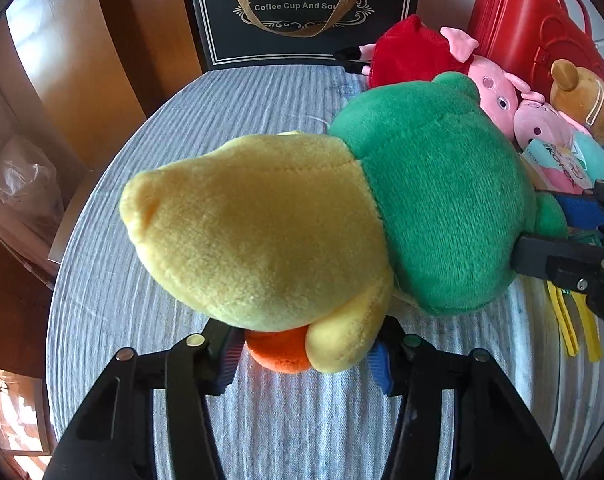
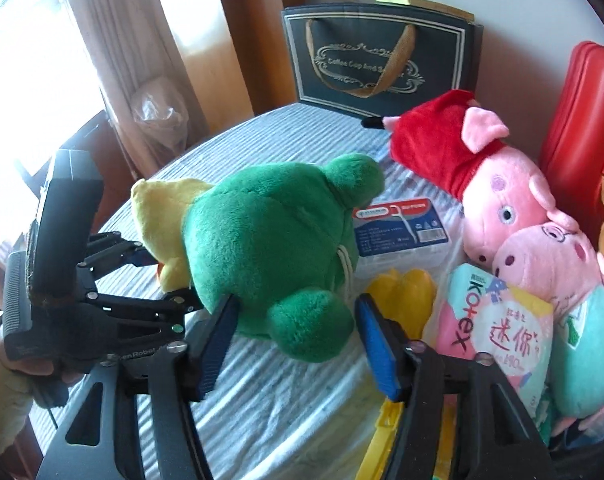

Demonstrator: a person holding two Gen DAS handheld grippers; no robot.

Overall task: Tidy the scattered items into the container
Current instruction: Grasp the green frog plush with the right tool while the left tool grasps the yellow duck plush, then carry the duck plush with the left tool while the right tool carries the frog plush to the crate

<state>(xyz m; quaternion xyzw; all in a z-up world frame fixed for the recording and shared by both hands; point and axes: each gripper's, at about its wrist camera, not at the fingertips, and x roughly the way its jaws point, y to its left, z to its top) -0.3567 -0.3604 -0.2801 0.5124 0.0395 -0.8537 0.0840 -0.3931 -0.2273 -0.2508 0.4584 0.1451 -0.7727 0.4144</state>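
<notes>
Here, your left gripper pinched the fuzzy yellow-and-green plush toy by its rounded yellow end, while your right gripper stood apart around a stubby green foot, pads not pressing. It lay on the ribbed grey cloth, near the glossy red case.

Home rm: curtains, cloth-covered table, plush toys.

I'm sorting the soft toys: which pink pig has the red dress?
The upper pig, nearer the black gift bag; the lower pig beside it wears pale teal.
</notes>
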